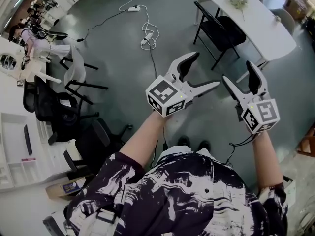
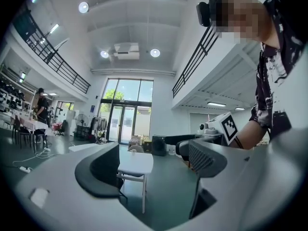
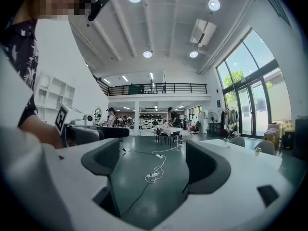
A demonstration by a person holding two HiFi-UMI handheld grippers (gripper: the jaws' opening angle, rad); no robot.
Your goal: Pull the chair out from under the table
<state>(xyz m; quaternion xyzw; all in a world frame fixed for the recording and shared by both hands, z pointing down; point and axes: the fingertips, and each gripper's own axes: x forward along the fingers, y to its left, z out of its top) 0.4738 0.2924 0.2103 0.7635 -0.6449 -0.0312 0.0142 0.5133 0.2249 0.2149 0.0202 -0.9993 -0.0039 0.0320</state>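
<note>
A black folding chair [image 1: 220,30] stands on the grey floor with its seat against the near edge of the long white table [image 1: 256,21]. Both grippers are held out level over the floor, short of the chair and touching nothing. My left gripper [image 1: 207,70] is open and empty, with the chair beyond its tips. To its right my right gripper [image 1: 237,72] is open and empty too, near the table's end. In the left gripper view the white table [image 2: 137,161] shows between the spread jaws, and the right gripper [image 2: 214,134] is at the right.
White power strips and cables [image 1: 146,35] trail across the floor ahead. Black office chairs [image 1: 59,109] and white desks [image 1: 15,132] stand at the left, with a cardboard box [image 1: 66,187] near my feet. Grey chairs [image 1: 285,14] sit behind the table. People stand far off [image 3: 174,117].
</note>
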